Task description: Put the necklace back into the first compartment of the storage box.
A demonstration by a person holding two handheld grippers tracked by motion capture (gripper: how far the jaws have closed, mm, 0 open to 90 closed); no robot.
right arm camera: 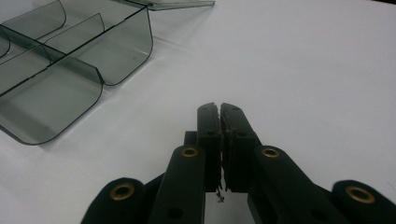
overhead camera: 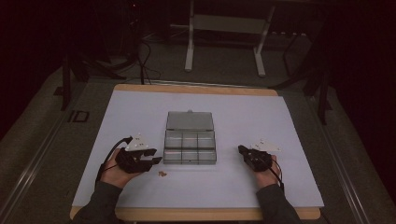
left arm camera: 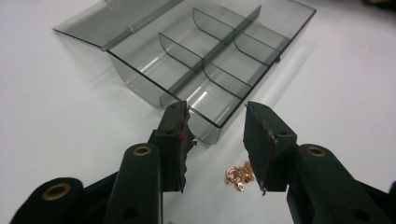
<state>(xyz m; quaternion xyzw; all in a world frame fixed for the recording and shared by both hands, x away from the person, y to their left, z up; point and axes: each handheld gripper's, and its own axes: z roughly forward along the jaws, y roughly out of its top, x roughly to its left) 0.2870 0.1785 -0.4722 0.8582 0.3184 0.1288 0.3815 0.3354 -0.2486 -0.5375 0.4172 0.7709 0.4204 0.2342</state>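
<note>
Copper-coloured rings (left arm camera: 239, 175), a small heap of them, lie on the white table (overhead camera: 140, 116) right under my left gripper (left arm camera: 215, 149), whose jaws stand spread apart with nothing between them but air. From above, that same heap (overhead camera: 162, 174) sits just in front of the near left corner of the clear compartment box (overhead camera: 190, 148), close to it but not touching. My left gripper (overhead camera: 152, 162) points toward that corner from the left. Box lid (overhead camera: 189, 121) lies flat and open behind the tray, hinged at the far side, and the six compartments look bare as far as I can tell. My right gripper (right arm camera: 219, 144) has its jaws pressed nearly together, holding nothing. It rests to the right of the box (right arm camera: 60, 70), apart from it, my right hand (overhead camera: 266, 175) low at the table's near edge.
</note>
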